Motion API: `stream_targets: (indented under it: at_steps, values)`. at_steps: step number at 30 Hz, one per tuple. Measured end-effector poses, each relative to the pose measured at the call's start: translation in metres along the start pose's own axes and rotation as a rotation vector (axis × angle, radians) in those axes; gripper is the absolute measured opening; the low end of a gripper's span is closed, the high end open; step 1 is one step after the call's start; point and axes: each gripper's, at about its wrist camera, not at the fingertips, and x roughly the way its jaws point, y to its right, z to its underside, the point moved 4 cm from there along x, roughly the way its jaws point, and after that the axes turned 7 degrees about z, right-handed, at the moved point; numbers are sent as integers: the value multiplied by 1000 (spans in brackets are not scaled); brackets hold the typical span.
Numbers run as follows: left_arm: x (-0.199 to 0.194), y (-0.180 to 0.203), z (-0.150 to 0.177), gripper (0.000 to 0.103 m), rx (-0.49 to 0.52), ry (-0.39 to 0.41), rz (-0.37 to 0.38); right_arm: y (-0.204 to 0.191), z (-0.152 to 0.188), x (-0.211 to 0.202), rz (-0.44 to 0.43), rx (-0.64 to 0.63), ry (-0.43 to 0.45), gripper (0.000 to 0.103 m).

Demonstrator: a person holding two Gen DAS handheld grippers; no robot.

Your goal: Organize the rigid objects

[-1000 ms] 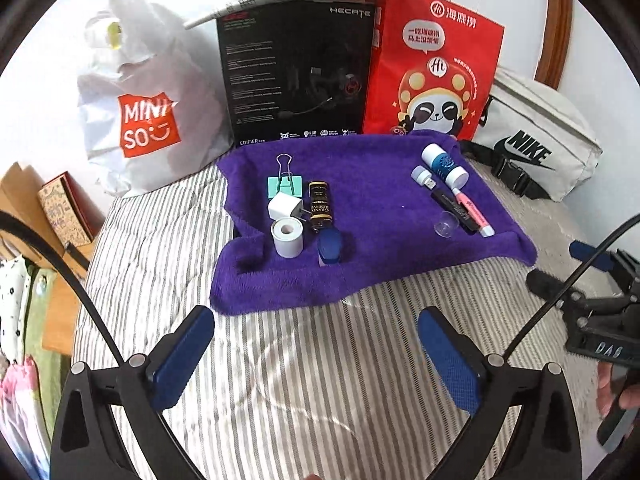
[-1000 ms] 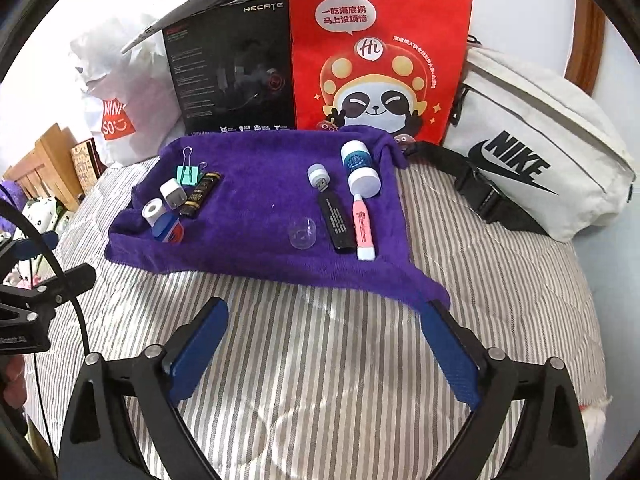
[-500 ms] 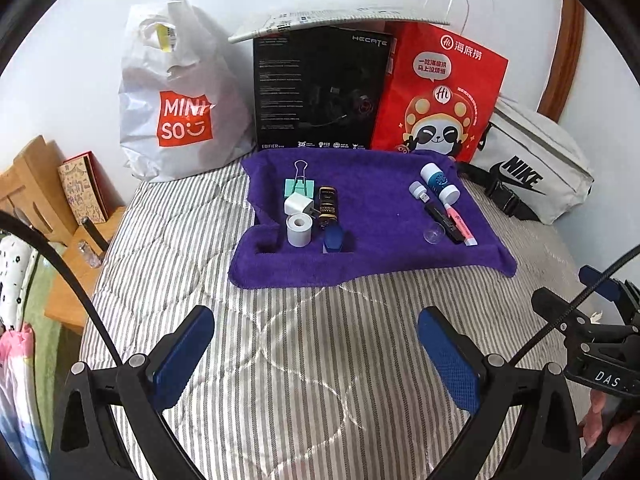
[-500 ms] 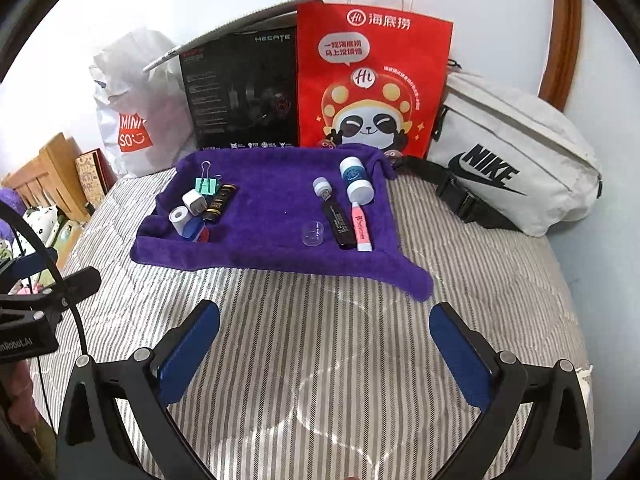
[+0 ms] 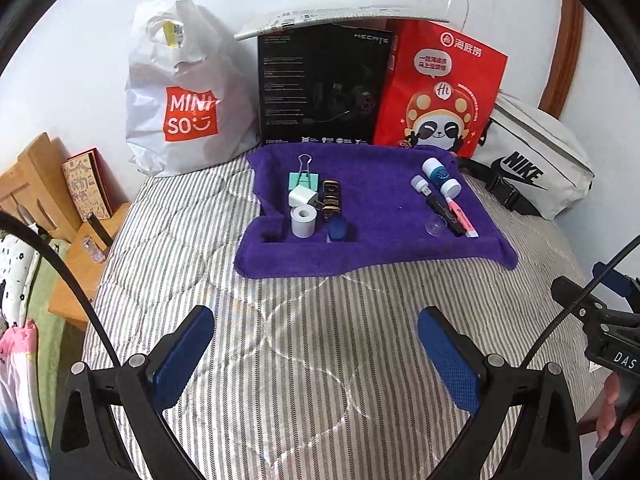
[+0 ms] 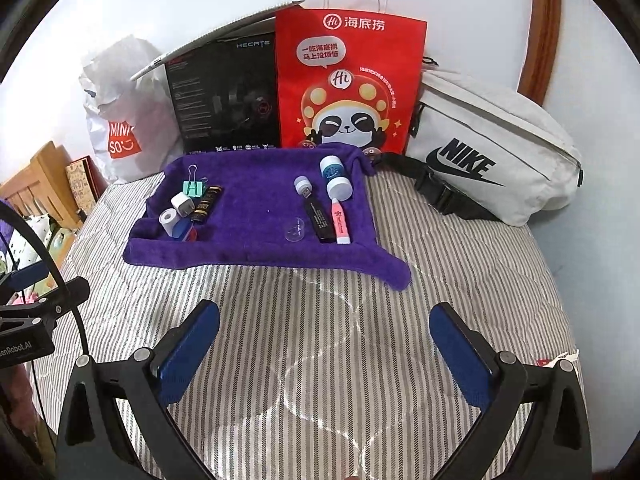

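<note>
A purple towel (image 5: 380, 208) (image 6: 256, 208) lies on the striped bed. On its left sit a green binder clip (image 5: 304, 178), a white cube charger (image 5: 302, 197), a white tape roll (image 5: 304, 221), a dark battery-like tube (image 5: 332, 196) and a blue cap-shaped piece (image 5: 338, 229). On its right lie a blue-and-white bottle (image 6: 336, 178), a small white USB piece (image 6: 302, 186), a black stick (image 6: 320, 222), a pink tube (image 6: 340, 222) and a clear cup (image 6: 295, 229). My left gripper (image 5: 316, 344) and right gripper (image 6: 324, 340) are open, empty, well short of the towel.
Against the wall stand a white Miniso bag (image 5: 180, 96), a black box (image 5: 324, 88), a red panda bag (image 6: 348, 84) and a white Nike pouch (image 6: 492, 152). A wooden bedside stand (image 5: 52, 200) is at the left. Striped quilt (image 6: 320, 320) lies under both grippers.
Both grippers have drawn back and up from the towel, so the objects look smaller and farther. The objects on the towel have not moved.
</note>
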Motion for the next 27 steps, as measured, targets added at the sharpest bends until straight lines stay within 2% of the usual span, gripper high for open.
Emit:
stream_targets:
  at_steps: [27]
  values:
    - [-4, 1, 2, 103, 9, 1, 5, 1, 4, 0, -5, 10, -3, 103]
